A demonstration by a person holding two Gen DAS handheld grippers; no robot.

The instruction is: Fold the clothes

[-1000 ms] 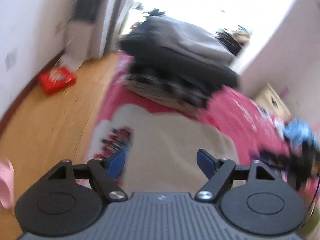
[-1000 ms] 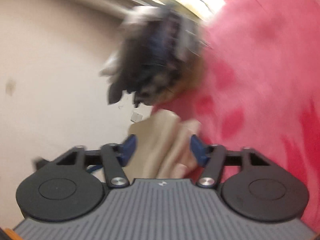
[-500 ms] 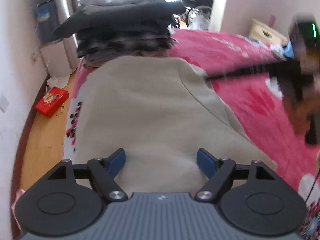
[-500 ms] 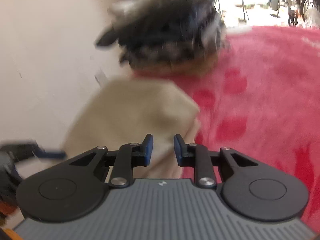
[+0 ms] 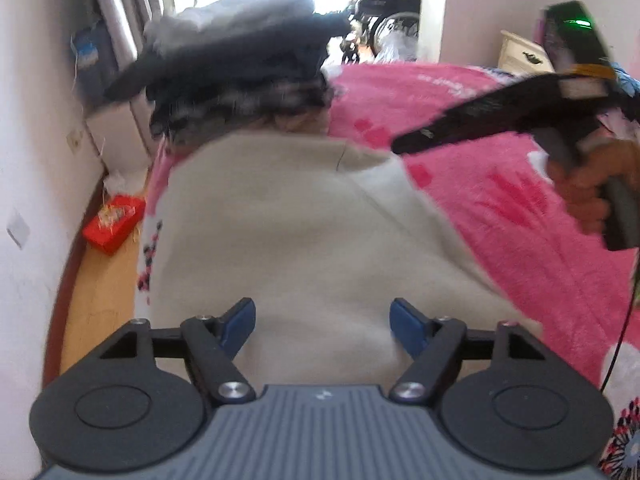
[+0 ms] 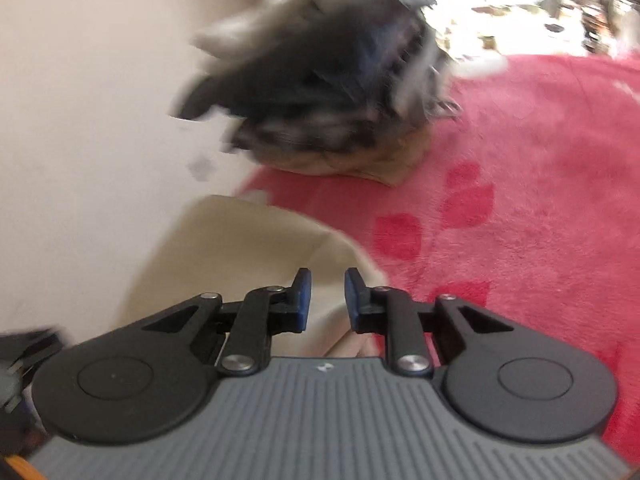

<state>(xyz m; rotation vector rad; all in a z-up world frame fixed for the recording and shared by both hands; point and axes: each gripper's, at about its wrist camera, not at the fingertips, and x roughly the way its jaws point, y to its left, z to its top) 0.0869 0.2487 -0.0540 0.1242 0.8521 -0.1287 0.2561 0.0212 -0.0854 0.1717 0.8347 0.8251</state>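
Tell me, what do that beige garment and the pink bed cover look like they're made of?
The beige garment looks like a soft, thick knit or fleece: matte, no sheen, draping in broad rounded folds. Blur hides any weave. The pink bed cover looks like plush fleece: a fuzzy, velvety nap with darker red printed shapes.

Home bedroom: pink bedspread (image 5: 500,216) filled mid-frame, nightstand (image 5: 520,54) upper right, stacked folded clothes (image 5: 240,76) at top, wood floor (image 5: 104,292) left.
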